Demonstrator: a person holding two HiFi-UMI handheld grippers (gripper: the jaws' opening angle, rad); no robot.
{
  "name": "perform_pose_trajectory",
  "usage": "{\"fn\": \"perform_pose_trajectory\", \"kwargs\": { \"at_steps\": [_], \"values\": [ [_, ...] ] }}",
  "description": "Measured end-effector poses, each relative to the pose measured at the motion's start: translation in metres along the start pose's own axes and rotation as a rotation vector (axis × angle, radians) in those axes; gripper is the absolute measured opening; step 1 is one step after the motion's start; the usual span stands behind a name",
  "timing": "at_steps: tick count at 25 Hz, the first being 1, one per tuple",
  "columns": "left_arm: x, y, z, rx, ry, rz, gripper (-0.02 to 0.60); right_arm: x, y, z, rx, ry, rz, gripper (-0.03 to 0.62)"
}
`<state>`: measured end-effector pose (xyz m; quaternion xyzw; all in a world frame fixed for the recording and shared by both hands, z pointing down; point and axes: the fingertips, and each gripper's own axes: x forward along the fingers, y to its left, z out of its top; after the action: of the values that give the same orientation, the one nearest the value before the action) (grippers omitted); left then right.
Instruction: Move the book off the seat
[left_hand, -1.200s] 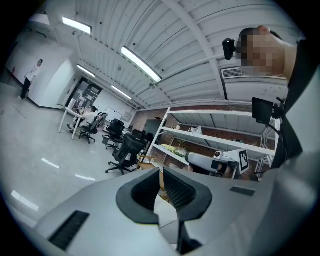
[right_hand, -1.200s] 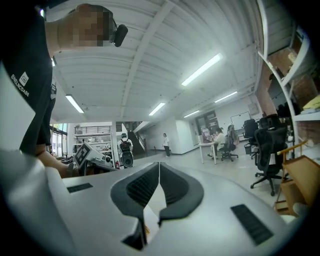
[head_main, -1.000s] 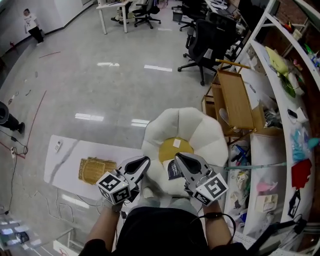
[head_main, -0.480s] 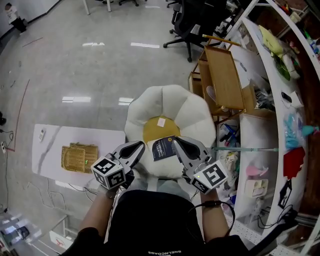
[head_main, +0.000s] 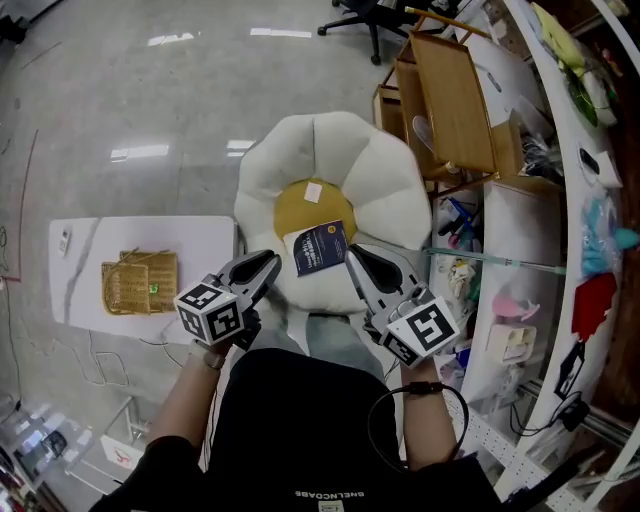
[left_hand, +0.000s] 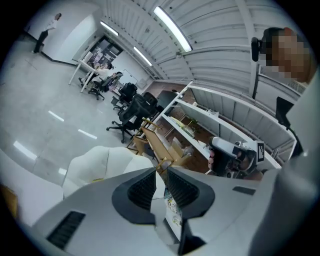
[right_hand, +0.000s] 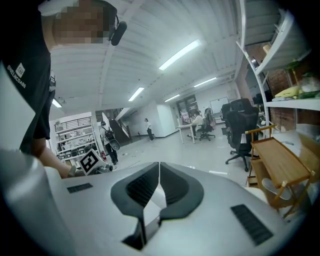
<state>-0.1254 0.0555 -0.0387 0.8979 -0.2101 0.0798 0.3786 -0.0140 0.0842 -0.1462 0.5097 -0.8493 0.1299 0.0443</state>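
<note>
A dark blue book (head_main: 320, 247) lies on the near part of a white flower-shaped seat (head_main: 375, 200) with a yellow centre, and nothing grips it. My left gripper (head_main: 268, 262) hovers just left of the book at the seat's near edge. Its jaws have just been opening and stand a narrow gap apart with nothing between them. In the left gripper view the left gripper (left_hand: 161, 172) points over the seat (left_hand: 107, 160). My right gripper (head_main: 353, 255) hangs just right of the book, shut and empty. Its jaws meet at the tips in the right gripper view (right_hand: 159, 165).
A low white table (head_main: 80, 270) with a woven basket (head_main: 140, 282) stands left of the seat. A wooden rack (head_main: 450, 90) and long white shelves (head_main: 560, 200) full of small items line the right side. An office chair (head_main: 370, 10) stands on the far floor.
Both grippers have come down and closer to the seat's near edge, one on each side of the book. The book has not moved on the seat.
</note>
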Motion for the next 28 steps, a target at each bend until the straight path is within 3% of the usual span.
{"fn": "perform_pose_trajectory", "kwargs": {
  "at_steps": [19, 28],
  "values": [
    [0.087, 0.123, -0.149, -0.252, 0.167, 0.152, 0.147, 0.020, -0.069, -0.158, 0.119, 0.205, 0.005, 0.014],
    [0.131, 0.194, -0.225, -0.287, 0.262, 0.210, 0.177, 0.045, -0.109, -0.274, 0.202, 0.294, -0.005, 0.014]
  ]
}}
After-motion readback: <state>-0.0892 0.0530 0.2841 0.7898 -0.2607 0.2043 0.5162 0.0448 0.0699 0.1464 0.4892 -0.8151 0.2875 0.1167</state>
